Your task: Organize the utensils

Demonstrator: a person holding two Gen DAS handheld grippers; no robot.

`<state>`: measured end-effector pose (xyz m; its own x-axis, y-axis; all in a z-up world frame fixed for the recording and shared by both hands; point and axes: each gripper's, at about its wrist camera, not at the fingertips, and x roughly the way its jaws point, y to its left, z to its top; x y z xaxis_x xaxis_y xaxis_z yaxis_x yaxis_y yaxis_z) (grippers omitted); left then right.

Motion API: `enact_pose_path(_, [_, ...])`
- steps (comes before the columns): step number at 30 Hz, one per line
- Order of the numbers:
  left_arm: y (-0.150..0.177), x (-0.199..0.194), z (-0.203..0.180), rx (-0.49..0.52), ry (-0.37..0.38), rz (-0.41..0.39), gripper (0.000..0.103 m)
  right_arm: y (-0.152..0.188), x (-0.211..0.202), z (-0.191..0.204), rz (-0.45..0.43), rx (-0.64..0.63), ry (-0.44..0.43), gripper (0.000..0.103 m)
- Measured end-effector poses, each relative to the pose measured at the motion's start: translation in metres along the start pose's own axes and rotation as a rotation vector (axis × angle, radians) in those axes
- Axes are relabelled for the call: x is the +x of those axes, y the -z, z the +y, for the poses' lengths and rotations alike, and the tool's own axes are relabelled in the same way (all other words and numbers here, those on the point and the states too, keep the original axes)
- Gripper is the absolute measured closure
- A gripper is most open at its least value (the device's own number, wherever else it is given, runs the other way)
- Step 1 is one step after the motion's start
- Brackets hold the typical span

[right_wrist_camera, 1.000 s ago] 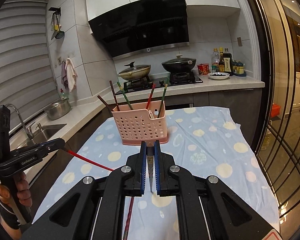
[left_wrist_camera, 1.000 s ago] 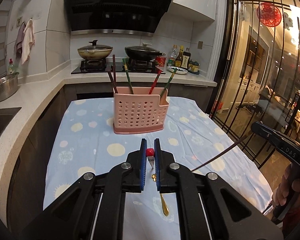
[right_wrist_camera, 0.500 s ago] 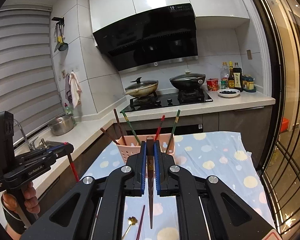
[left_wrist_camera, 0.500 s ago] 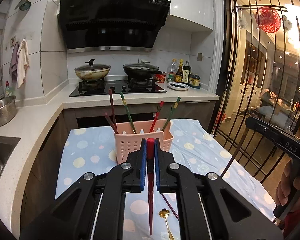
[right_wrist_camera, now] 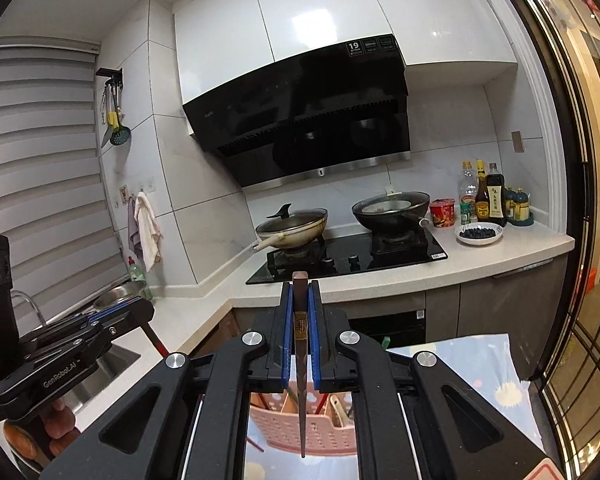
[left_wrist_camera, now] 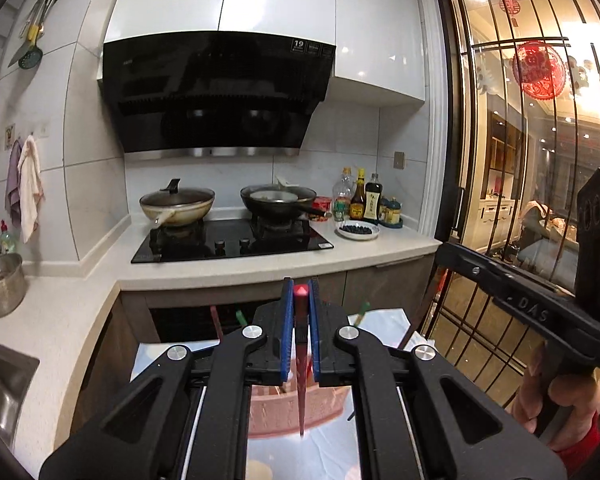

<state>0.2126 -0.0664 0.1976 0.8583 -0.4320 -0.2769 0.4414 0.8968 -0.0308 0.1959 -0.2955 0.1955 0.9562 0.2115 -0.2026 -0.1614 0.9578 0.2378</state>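
My left gripper [left_wrist_camera: 299, 296] is shut on a red chopstick [left_wrist_camera: 301, 380], which hangs tip-down between the blue pads over the pink perforated utensil basket [left_wrist_camera: 276, 412]. My right gripper [right_wrist_camera: 299, 292] is shut on a dark brown chopstick [right_wrist_camera: 301, 384] with a gold band, also hanging tip-down above the pink basket [right_wrist_camera: 300, 428]. Several chopsticks stand in that basket. In the left wrist view the right gripper [left_wrist_camera: 440, 256] shows at the right edge. In the right wrist view the left gripper [right_wrist_camera: 146, 314] sits at the lower left with its red chopstick [right_wrist_camera: 156, 340].
The basket stands on a table with a pale blue dotted cloth [right_wrist_camera: 488, 364]. Behind is a counter [left_wrist_camera: 260, 268] with a black hob, two pans [left_wrist_camera: 176, 204], bottles and a plate. A sink [left_wrist_camera: 0, 376] and steel pot lie left; a glass door [left_wrist_camera: 520, 200] is right.
Both grippers rose from the table, each carrying its chopstick upward, and moved closer to the basket. The basket and cloth dropped low in both views; the gold spoon left on the cloth is out of sight.
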Motion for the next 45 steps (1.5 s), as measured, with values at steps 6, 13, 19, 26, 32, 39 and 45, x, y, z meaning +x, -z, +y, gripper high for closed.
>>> enact_pose_path(6, [-0.026,0.028,0.006,0.009,0.000,-0.016,0.099,-0.021,0.043,0.004,0.000,0.003,0.015,0.096])
enact_pose_path(13, [-0.020,0.047,0.013,0.008,0.000,0.016,0.100,-0.006,0.072,0.003,0.050,0.001,0.012,0.096])
enact_pose_path(19, [0.021,0.056,0.019,-0.011,0.003,0.112,0.099,0.022,0.055,0.000,0.070,-0.014,0.018,0.096])
enact_pose_path(26, [0.097,0.054,0.002,-0.005,0.059,0.262,0.080,0.058,0.011,-0.011,0.096,-0.038,0.076,0.096])
enact_pose_path(32, [0.171,0.065,-0.034,0.021,0.140,0.430,0.070,0.090,-0.032,-0.039,0.122,0.005,0.130,0.092])
enact_pose_path(39, [0.227,0.106,-0.067,0.025,0.186,0.583,0.067,0.094,-0.073,-0.064,0.078,0.021,0.224,0.096])
enact_pose_path(45, [0.257,0.140,-0.078,0.022,0.172,0.670,0.068,0.089,-0.086,-0.073,0.059,0.018,0.235,0.096])
